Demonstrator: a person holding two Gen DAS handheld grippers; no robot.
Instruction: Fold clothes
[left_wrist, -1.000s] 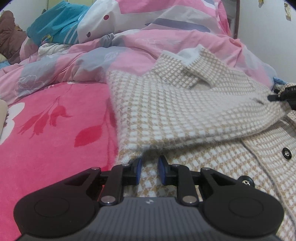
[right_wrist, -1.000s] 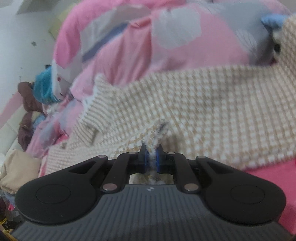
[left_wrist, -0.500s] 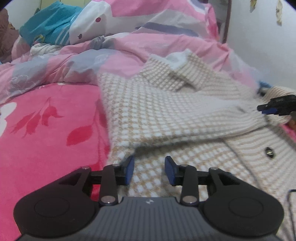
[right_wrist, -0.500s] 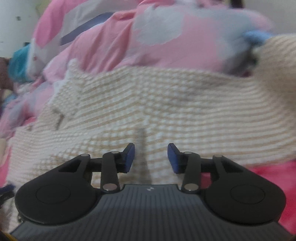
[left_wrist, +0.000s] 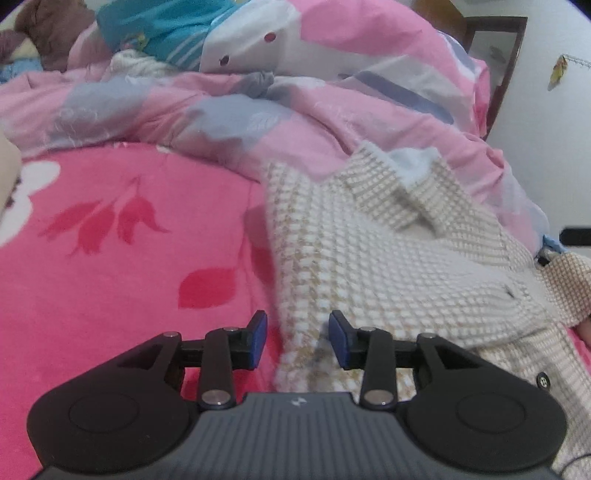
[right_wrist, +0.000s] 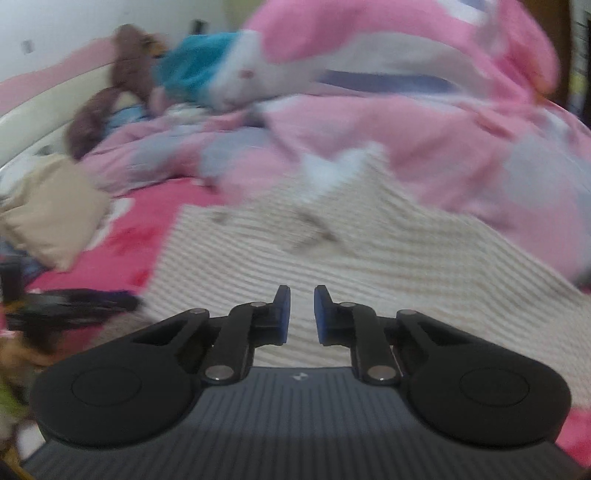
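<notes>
Pink floral bed (left_wrist: 110, 266) carries everything; the cream-and-tan check knit cardigan (left_wrist: 388, 266) lies spread toward its right side, up against the bunched pink duvet (left_wrist: 295, 122) behind. We judge we're mid-fold, between grabs. Left tool (left_wrist: 297, 338) released, straddling the cardigan's left edge, not pinching. Right tool (right_wrist: 301, 315) is closing, nothing between its jaws, above the knit. Next: clamp that edge, carry it across. No readable writing or brands.
</notes>
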